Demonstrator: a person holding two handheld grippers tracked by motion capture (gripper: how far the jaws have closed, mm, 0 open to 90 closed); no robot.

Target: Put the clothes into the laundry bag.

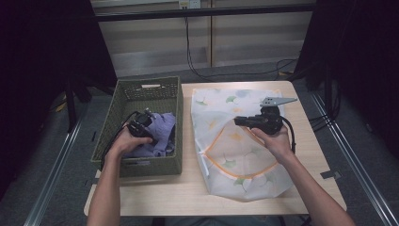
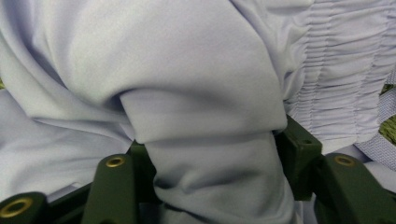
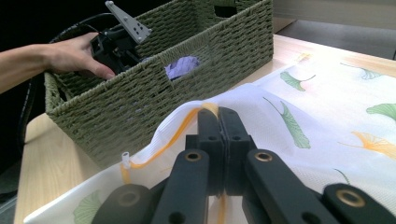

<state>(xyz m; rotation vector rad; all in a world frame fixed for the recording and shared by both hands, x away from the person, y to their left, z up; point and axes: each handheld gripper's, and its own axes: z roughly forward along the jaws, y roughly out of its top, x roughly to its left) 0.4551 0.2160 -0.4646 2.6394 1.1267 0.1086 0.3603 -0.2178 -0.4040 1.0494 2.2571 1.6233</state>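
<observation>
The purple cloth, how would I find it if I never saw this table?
Look at the wooden table, then the green woven basket on its left side. The purple cloth is the soft, crumpled thing inside it, bunched between the left tongs, unlike the flat white leaf-printed bag beside the basket.

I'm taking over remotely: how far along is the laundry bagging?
Done: right hand-held gripper clamps the mesh laundry bag at its orange-zipped edge. In hand: left hand-held gripper has lavender garment between its jaws in the wicker basket. Left: moving it into the bag.
</observation>
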